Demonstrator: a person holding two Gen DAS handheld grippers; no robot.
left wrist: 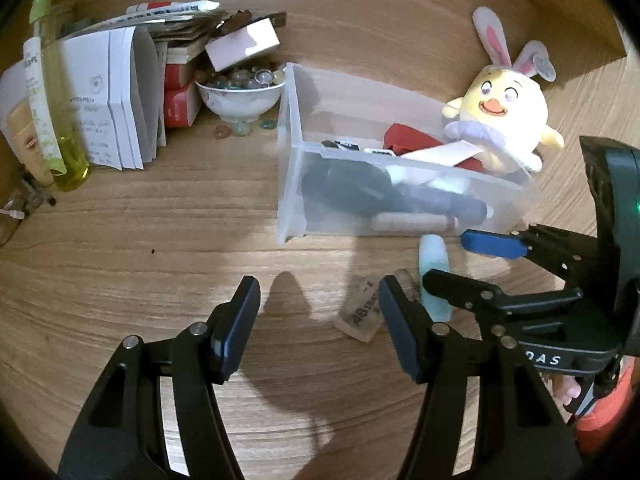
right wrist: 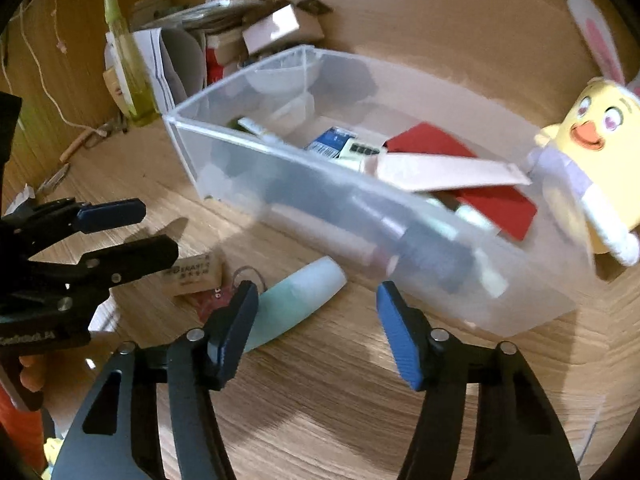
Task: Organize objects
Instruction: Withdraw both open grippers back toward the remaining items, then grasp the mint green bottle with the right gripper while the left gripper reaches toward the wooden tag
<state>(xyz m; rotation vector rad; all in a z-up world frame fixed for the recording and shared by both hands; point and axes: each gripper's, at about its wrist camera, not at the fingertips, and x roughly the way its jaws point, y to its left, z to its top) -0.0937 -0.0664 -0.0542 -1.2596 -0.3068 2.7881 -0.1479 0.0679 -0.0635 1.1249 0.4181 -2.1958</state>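
Open counter in front, clutter at the back and right

Bare counter (left wrist: 140, 248) lies ahead of the left hand-held gripper (left wrist: 316, 328); the translucent bin (left wrist: 292, 184), eraser (left wrist: 360, 312), mint tube (right wrist: 296, 300) and right hand-held gripper (right wrist: 316, 328) crowd the right; papers (left wrist: 116, 96) and bowl (left wrist: 240, 100) block the back.

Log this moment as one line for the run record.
left gripper: open, empty | right gripper: open, empty | teal tube, eraser: on table, outside clear bin

A light wood-grain tabletop (left wrist: 120, 240) runs back to a matching wooden wall (left wrist: 360, 8); hard shadows fall near.
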